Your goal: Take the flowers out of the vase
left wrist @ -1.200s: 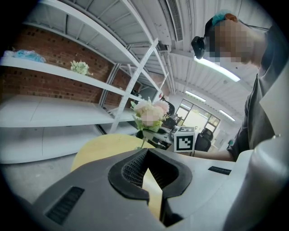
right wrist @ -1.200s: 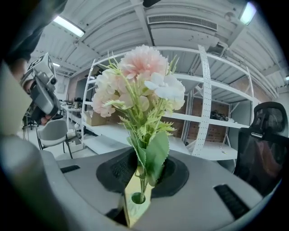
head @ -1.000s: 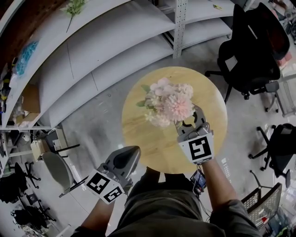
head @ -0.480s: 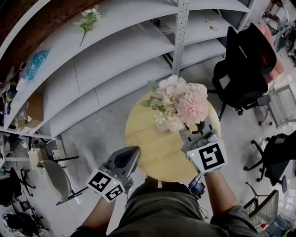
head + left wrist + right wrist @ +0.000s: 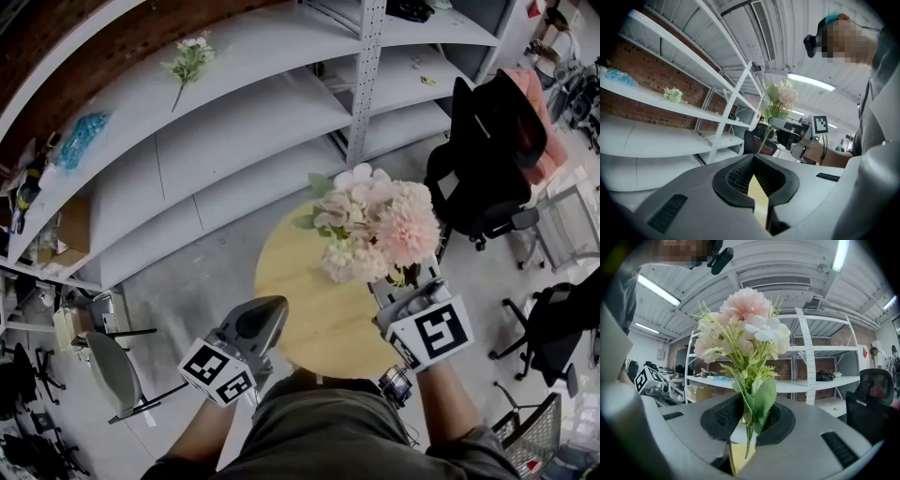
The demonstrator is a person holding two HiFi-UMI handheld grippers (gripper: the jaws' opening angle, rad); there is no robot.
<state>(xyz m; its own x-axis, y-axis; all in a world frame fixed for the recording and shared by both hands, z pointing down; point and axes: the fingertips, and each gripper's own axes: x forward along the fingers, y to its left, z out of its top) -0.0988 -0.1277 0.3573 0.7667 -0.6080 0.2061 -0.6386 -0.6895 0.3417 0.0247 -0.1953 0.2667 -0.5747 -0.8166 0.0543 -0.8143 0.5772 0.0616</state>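
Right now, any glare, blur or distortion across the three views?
Head view: fisheye bows the shelves into arcs, light even, sharp. Left gripper view: dark corner vignette, ceiling light bright. Right gripper view: bouquet sharp, ceiling tube blown out.

1. A round wooden table stands straight below me on the grey floor.
2. Beyond it, white shelving runs along a brick wall, and I see a blue bundle lying on one shelf.
3. A black office chair stands right of the table.
4. A cardboard box sits at the shelving's left end.
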